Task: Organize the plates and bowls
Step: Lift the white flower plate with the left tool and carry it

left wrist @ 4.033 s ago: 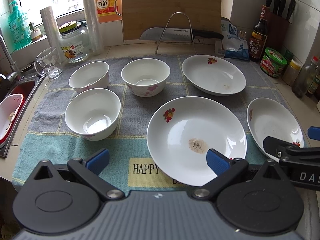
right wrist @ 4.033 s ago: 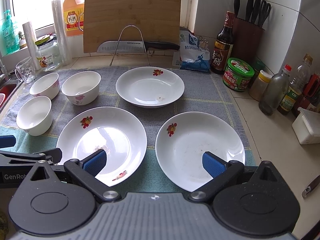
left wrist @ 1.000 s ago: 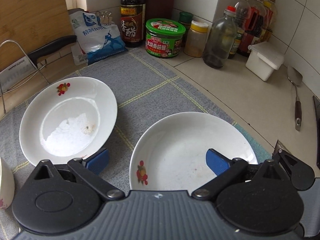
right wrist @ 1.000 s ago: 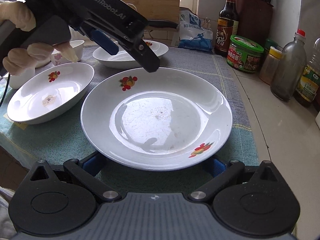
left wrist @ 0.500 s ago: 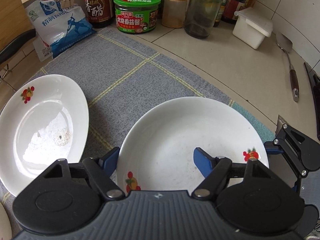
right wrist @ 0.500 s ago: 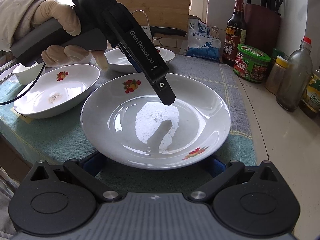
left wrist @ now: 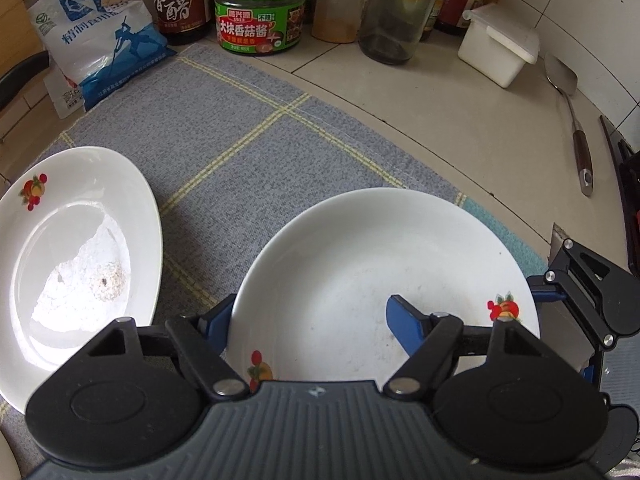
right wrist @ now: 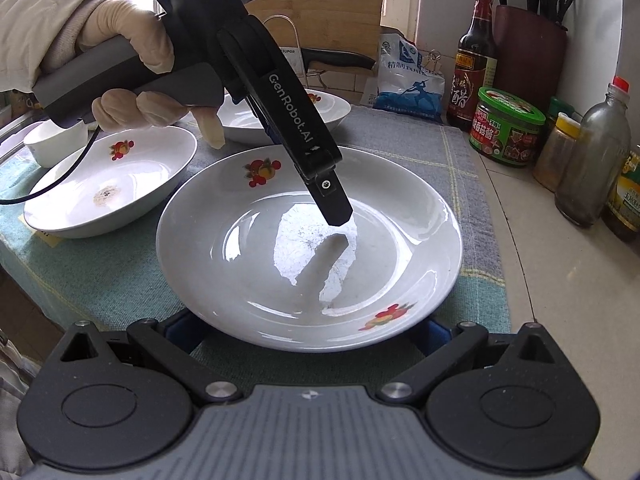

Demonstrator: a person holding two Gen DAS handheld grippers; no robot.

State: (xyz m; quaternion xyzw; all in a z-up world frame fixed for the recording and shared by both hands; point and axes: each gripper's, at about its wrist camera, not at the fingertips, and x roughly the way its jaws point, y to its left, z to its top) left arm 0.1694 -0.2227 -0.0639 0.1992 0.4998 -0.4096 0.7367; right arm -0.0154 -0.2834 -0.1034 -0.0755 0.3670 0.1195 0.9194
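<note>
Your left gripper [left wrist: 308, 320] tilts steeply down over the near plate [left wrist: 360, 264], its jaws closed on that plate's rim: one blue pad [left wrist: 404, 322] lies inside the dish, the other sits outside under the edge. In the right wrist view your gloved left hand [right wrist: 132, 68] wraps the grey handle from the upper left, and the black finger reaches down into the plate's well. Your right gripper [right wrist: 308, 332] sits low at the same plate's near edge, jaws wide, with a pad on each side below the rim; you cannot tell from here whether they touch it. The plate rests on the grey checked towel [left wrist: 240, 132] that covers the desk [left wrist: 460, 128]. A second plate [left wrist: 68, 248] with a crumb stain lies just beside it on the left, a third plate [right wrist: 288, 116] stands behind your left gripper, and a small bowl [right wrist: 56, 144] is at the far left. Along the wall stand a salt bag [left wrist: 104, 48], a vinegar bottle [left wrist: 178, 0], a green-lidded jar [left wrist: 260, 16], a glass bottle [left wrist: 396, 12] and a white box [left wrist: 496, 44]; a spatula [left wrist: 572, 120] lies apart on the bare desk.
</note>
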